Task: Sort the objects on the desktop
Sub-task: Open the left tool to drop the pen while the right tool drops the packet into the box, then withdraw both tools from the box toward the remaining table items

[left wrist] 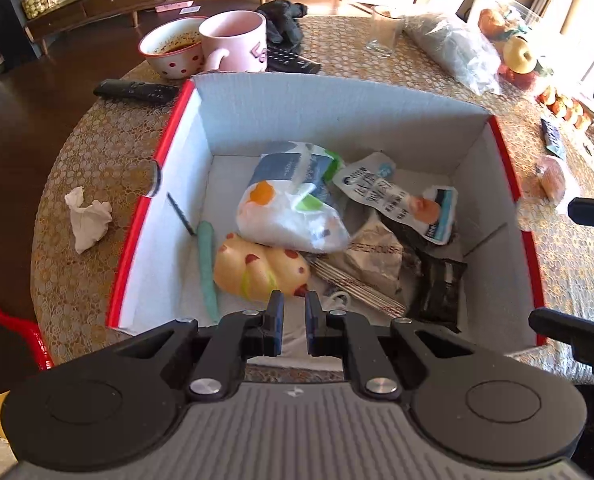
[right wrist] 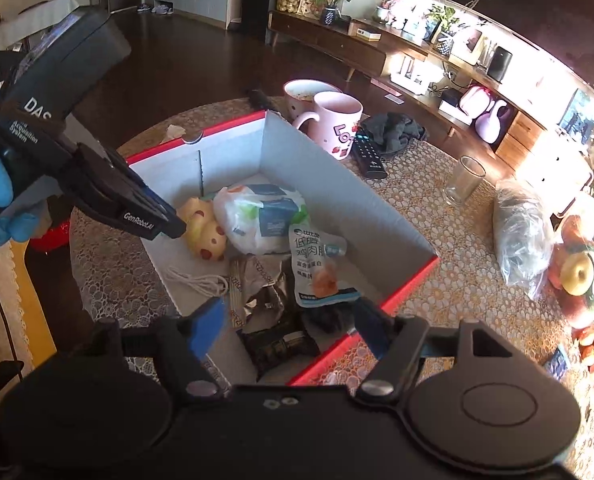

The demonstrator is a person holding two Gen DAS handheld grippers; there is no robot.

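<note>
I have both grippers over the red-edged box [left wrist: 513, 184] on the table [right wrist: 449, 280], which already holds the snack pouch [right wrist: 317, 268], the white bag [left wrist: 293, 216] and the yellow squishy toy [left wrist: 257, 268]. What I judge comes next, the crumpled tissue [left wrist: 87, 216], lies on the table outside the box's left wall, nearer my left gripper [left wrist: 294, 320], long axis running away from me. That gripper's jaws are closed on nothing; the right gripper [right wrist: 289, 328] has its jaws wide apart and empty above the dark wrapper [right wrist: 281, 346].
</note>
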